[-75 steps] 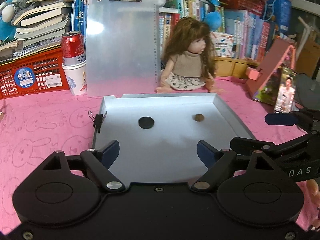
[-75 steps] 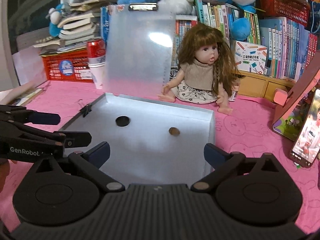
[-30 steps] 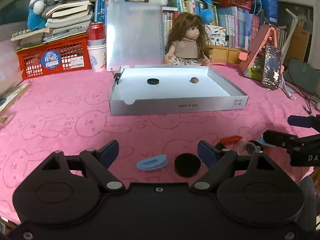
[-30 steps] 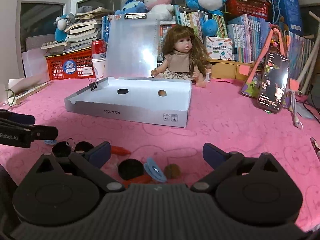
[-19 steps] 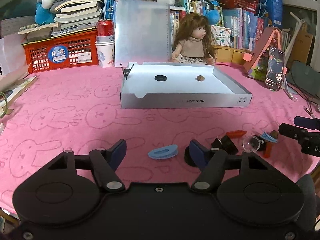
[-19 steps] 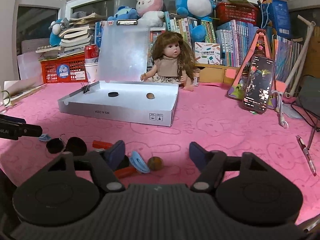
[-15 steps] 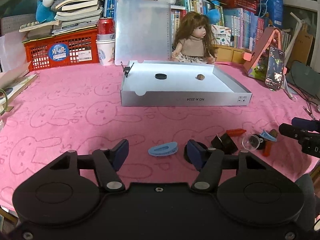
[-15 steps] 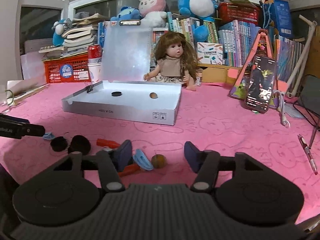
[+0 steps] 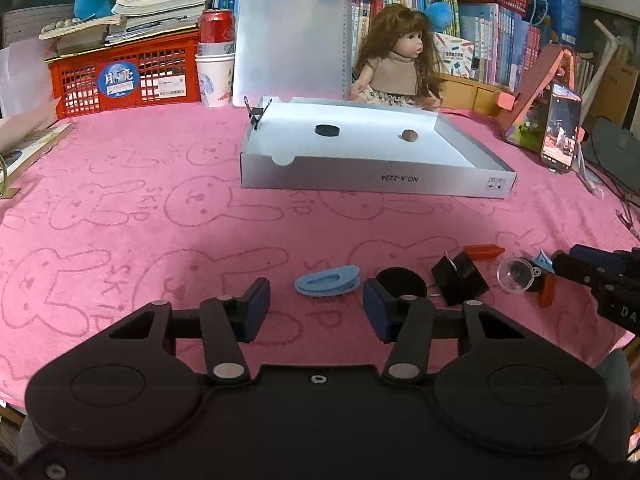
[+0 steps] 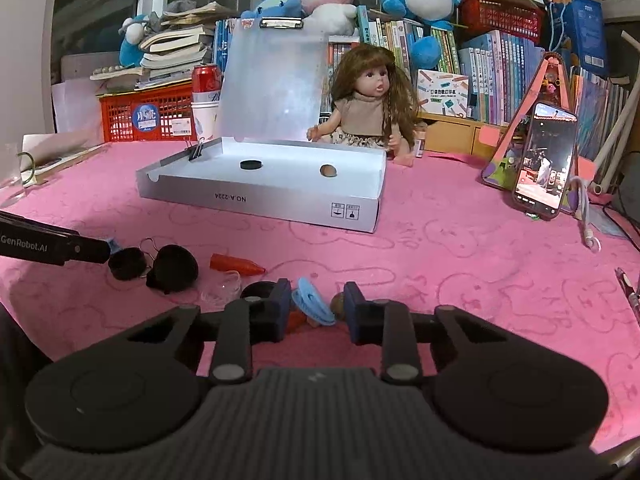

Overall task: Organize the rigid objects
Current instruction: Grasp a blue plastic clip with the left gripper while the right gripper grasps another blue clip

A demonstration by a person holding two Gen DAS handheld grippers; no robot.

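A pink rabbit-print cloth (image 9: 120,208) covers the worktop. Toward the back sits a shallow white box (image 9: 372,178), its lid propped upright behind it. Inside lie two things well apart: a black disc (image 9: 327,130) and a small brown ball (image 9: 409,135).

Near the front edge, a scatter of small rigid items waits to be sorted. In the left wrist view, the left gripper (image 9: 316,304) hangs low over a light blue clip (image 9: 327,279). Its jaws have just been closing, but they are partly open, with the clip ahead of the tips and not pressed. Beside the clip are a black round lid (image 9: 398,280), a black binder clip (image 9: 458,276), an orange-red cap (image 9: 482,249) and a clear dome (image 9: 514,275).

In the right wrist view, the right gripper (image 10: 314,310) has also just been closing its jaws. They stand narrow around a second blue clip (image 10: 312,306), with a brown nut (image 10: 338,303) just beside the right pad. Whether the pads truly press the clip is hard to tell; it looks framed, not yet pinched.

This appears to be the pick-up step, with both hands reaching for a piece. The next move likely calls for finishing each squeeze, lifting cleanly without dragging neighbours, then carrying the pieces to the box.
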